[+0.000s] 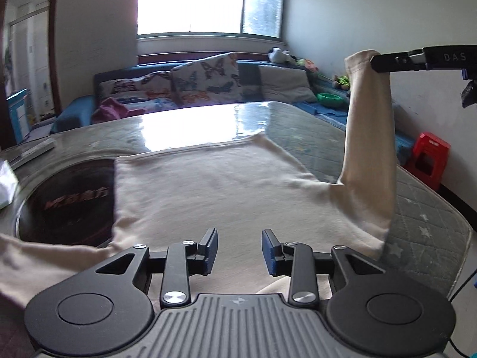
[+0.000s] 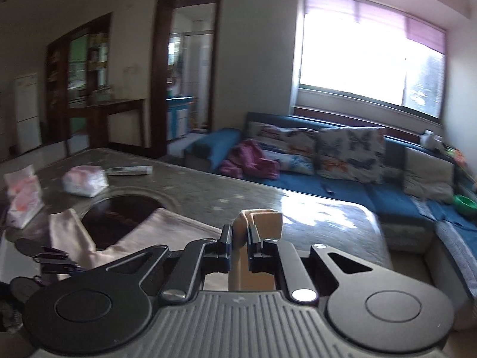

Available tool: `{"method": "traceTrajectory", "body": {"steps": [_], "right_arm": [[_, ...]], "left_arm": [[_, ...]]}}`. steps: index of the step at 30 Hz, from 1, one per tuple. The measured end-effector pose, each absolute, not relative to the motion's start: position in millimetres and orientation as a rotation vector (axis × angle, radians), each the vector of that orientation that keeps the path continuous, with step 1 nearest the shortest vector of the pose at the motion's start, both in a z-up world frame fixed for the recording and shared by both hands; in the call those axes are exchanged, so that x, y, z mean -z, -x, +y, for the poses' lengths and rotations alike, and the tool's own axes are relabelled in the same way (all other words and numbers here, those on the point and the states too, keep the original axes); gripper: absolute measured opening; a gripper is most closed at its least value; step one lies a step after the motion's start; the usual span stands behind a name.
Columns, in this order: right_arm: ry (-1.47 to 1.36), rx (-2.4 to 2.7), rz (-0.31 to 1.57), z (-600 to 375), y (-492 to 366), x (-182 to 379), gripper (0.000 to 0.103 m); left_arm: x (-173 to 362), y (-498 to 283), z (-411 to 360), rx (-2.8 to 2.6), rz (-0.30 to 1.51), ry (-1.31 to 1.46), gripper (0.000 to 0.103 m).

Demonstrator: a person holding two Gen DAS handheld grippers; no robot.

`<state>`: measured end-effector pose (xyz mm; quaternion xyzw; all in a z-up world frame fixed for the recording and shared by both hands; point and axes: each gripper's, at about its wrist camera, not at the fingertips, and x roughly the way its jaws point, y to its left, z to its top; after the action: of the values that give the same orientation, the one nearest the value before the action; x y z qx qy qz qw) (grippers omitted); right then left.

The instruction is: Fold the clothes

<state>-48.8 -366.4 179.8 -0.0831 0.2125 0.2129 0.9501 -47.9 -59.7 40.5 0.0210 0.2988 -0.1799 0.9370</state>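
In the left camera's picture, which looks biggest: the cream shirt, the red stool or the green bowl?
1. Cream shirt, by far the biggest.
2. Red stool.
3. Green bowl.
The shirt lies nearest the camera and the bowl farthest, so true sizes stay unsure.

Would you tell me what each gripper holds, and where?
Right gripper: the cream shirt, pinched at its sleeve end. Left gripper: nothing, jaws open.

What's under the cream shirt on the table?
The cream long-sleeved shirt lies on the grey star-quilted table cover and overlaps the dark round inset plate at its edge. Anything beneath its middle is covered.
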Motion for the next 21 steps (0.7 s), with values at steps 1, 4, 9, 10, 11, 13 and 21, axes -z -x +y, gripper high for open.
{"method": "traceTrajectory", "body": {"steps": [1,4,9,10,11,13,21], "right_arm": [[0.177,-0.460,0.435,-355,46,-179,0.008],[0.207,-0.556,0.456,-311,40,-170,0.008],[0.244,-0.673,0.514,-259,40,-146,0.008],[0.247,-0.684,0.522,-254,39,-143,0.009],[0.251,-0.705,0.540,-246,39,-135,0.008],[0.259,-0.747,0.574,-230,40,-121,0.009],[0.287,-0.805,0.616,-222,52,-108,0.017]], "left_arm": [[-40,50,-54,0.356,0.610,-0.032,0.036],[-39,54,-40,0.328,0.611,-0.010,0.036],[-34,62,-23,0.294,0.618,0.011,0.038],[-33,63,-20,0.287,0.619,0.016,0.038],[-32,65,-17,0.281,0.621,0.021,0.038],[-31,67,-13,0.270,0.625,0.027,0.038],[-29,70,-3,0.248,0.629,0.034,0.038]]}}
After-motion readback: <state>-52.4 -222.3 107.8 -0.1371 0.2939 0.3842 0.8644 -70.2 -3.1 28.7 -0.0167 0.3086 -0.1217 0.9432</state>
